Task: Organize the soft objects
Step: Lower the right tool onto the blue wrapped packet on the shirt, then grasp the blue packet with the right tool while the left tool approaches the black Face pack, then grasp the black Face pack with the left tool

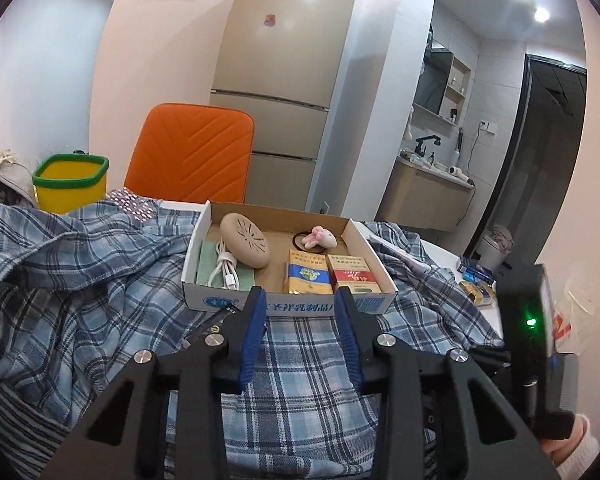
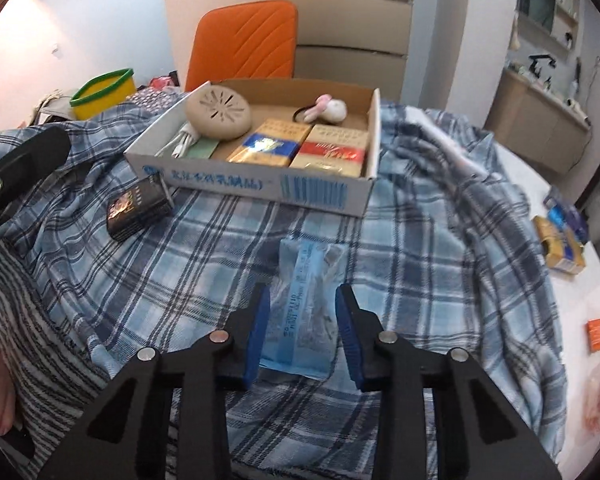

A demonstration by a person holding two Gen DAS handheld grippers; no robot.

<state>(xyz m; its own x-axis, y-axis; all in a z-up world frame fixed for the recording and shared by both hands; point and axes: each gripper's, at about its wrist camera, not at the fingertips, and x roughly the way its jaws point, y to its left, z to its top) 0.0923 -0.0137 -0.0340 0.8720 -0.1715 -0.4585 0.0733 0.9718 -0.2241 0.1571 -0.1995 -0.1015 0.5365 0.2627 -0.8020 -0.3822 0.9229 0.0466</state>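
A blue plaid shirt (image 1: 80,264) lies spread and crumpled over the table; it also shows in the right wrist view (image 2: 440,240). A shallow cardboard box (image 1: 288,304) sits on it, holding a beige oval device (image 1: 246,246), a white cable, two packs and a pink plush hair tie (image 1: 318,237). The box also shows in the right wrist view (image 2: 260,188). My left gripper (image 1: 300,300) is open and empty above the shirt, just in front of the box. My right gripper (image 2: 302,300) is open, its fingers on either side of a clear blue plastic packet (image 2: 306,312) lying on the shirt.
A dark pack (image 2: 138,210) lies on the shirt left of the box. A yellow bin with green rim (image 1: 70,182) and an orange chair (image 1: 192,152) stand behind. Small boxes (image 2: 560,240) lie on the white table at right. A striped cloth (image 2: 40,320) lies at left.
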